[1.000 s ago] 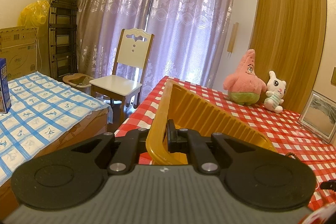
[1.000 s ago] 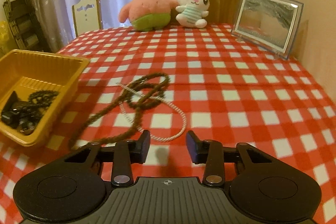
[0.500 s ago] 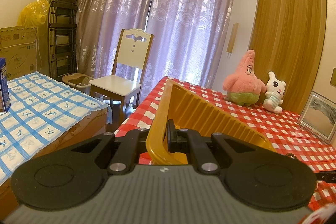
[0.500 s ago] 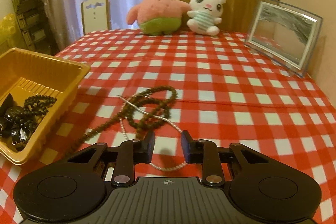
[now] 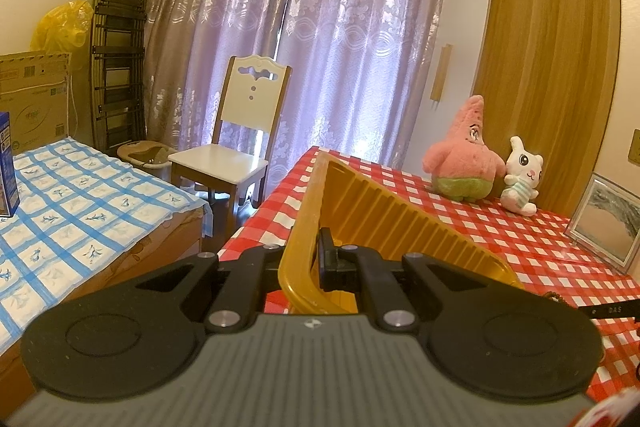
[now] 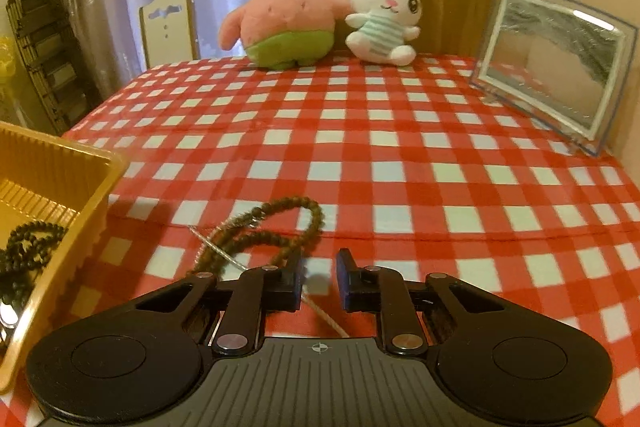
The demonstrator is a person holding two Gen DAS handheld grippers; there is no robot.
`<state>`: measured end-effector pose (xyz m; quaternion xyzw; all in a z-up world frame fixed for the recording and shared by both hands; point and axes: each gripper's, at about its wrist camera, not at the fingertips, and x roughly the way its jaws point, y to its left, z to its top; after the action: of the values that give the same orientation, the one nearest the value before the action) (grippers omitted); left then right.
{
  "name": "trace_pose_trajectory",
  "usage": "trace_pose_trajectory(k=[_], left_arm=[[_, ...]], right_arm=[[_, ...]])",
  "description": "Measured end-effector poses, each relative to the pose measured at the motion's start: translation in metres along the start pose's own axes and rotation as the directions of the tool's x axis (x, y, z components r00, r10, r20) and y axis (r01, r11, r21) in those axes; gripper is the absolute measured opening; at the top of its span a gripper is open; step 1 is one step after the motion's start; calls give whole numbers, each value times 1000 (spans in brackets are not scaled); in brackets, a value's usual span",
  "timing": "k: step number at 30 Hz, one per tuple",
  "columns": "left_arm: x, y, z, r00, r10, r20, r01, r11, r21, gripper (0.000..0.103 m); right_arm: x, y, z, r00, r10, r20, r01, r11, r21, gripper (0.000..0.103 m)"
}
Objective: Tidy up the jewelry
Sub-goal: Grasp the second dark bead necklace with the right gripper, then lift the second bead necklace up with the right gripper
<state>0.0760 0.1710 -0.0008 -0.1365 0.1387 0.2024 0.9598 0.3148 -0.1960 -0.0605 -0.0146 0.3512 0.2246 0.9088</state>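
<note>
Two grippers at work over a desk [image 6: 360, 131] in red-and-white check. Left gripper [image 5: 310, 263]: jaws pinched shut on the near wall of the yellow tray [image 5: 384, 215], one finger [image 5: 325, 253] inside the wall, the other outside it. Tray tilted in the left view, its far corner raised toward the curtain [image 5: 320, 27]. Same tray [image 6: 52, 179] at the desk's left edge in the right view, with dark beads [image 6: 28, 247] lying inside it.

Right gripper [image 6: 319, 277]: jaws parted by a moderate gap, gripping nothing, low over the near part of the desk. Brown bead necklace [image 6: 280, 223] looped on the cloth just ahead of the left finger [image 6: 288, 283], right of the tray and apart from it. Thin pale cord [image 6: 320, 311] crossing the necklace and passing on the cloth through the gap between the jaws; contact with either finger impossible to tell.

At the far edge of the desk: pink star plush [image 6: 284, 11] and white bunny plush [image 6: 384, 19], touching. Along the right edge: a clear picture frame [image 6: 552, 67], upright and leaning back. Beyond the far left corner: a white chair [image 5: 240, 131]. Left of the desk: a bed [image 5: 72, 211] in blue-checked cover.
</note>
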Motion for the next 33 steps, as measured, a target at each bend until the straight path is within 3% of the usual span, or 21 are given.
trace_pose_trajectory(k=[13,18,25,33], left_arm=[[0,1,0,1000,1,1,-1,1000,0,6],[0,1,1,1000,1,1,-1,1000,0,6],[-1,2,0,1000,1,-1,-1,1000,-2,6],[-1,2,1,1000,1,1,-1,1000,0,6]], right_arm=[[19,21,-1,1000,-24,1,23,996,-88,18],[19,19,-1,1000,-30,0,30,995,-97,7],[14,17,-3,999,-48,-7,47,993,-112,7],[-27,-20,3,993,-104,61,105,994,-7,7]])
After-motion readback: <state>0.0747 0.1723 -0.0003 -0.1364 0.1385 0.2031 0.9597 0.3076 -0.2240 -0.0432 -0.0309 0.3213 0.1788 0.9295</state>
